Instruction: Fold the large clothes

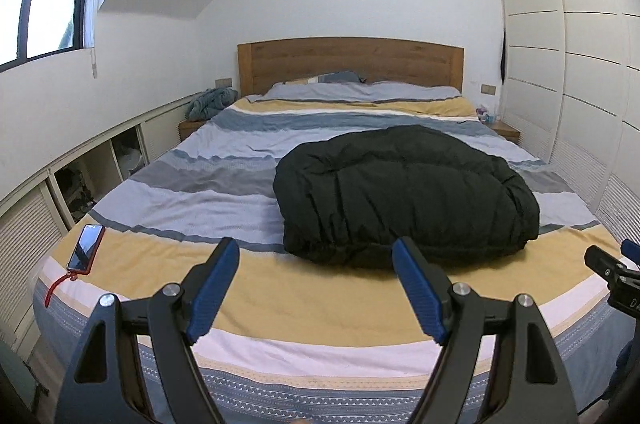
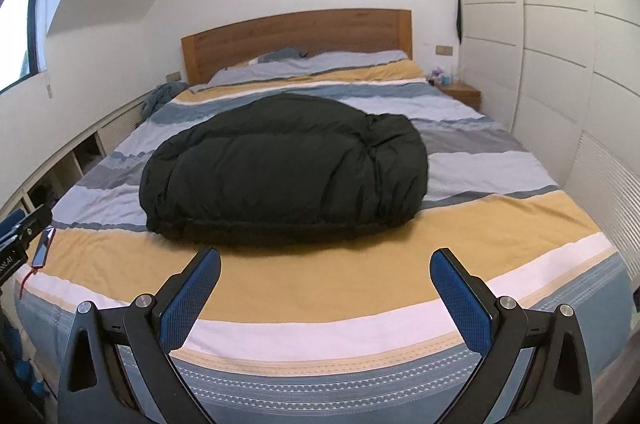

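A large dark green-black puffy garment (image 1: 404, 191) lies bundled on the striped bed (image 1: 224, 191), toward its foot and right of centre. It also shows in the right wrist view (image 2: 284, 167) on the bed (image 2: 500, 224). My left gripper (image 1: 316, 252) is open and empty, held over the foot of the bed, just short of the garment's near edge. My right gripper (image 2: 326, 260) is open and empty, also short of the garment. The right gripper's tip (image 1: 608, 264) shows at the right edge of the left view.
A red-cased phone (image 1: 86, 248) with a red strap lies on the bed's near left corner. A wooden headboard (image 1: 352, 63) and pillows stand at the far end. A low shelf (image 1: 100, 159) runs along the left wall; white wardrobes (image 1: 580, 63) line the right.
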`<state>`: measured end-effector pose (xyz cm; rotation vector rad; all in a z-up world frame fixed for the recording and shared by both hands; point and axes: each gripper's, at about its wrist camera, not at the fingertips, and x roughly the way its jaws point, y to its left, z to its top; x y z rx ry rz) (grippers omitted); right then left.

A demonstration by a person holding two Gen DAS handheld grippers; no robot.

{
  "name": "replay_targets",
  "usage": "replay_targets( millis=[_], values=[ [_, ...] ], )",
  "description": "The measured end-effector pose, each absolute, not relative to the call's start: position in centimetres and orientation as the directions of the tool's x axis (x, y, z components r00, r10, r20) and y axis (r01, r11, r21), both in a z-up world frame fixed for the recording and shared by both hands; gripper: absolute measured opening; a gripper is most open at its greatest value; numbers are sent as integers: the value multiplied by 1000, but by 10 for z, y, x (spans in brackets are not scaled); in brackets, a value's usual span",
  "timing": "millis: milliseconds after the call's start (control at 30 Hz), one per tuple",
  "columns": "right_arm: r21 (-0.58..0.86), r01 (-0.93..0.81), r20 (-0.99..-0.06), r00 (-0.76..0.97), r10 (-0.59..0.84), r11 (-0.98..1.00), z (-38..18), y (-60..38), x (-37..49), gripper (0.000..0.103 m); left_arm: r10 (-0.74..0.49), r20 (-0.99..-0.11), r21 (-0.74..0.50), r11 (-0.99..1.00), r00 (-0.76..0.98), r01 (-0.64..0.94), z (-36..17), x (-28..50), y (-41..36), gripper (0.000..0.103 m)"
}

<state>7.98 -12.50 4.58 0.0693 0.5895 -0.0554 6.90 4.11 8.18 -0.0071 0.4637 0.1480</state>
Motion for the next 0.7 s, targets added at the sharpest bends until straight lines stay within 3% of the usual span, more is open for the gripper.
replay_targets(
  millis=[700],
  values=[
    [10,141,-543,832,-113,990,37,-153,59,103,88,-440,55,996,894,-71,69,54,20,78]
  ],
)
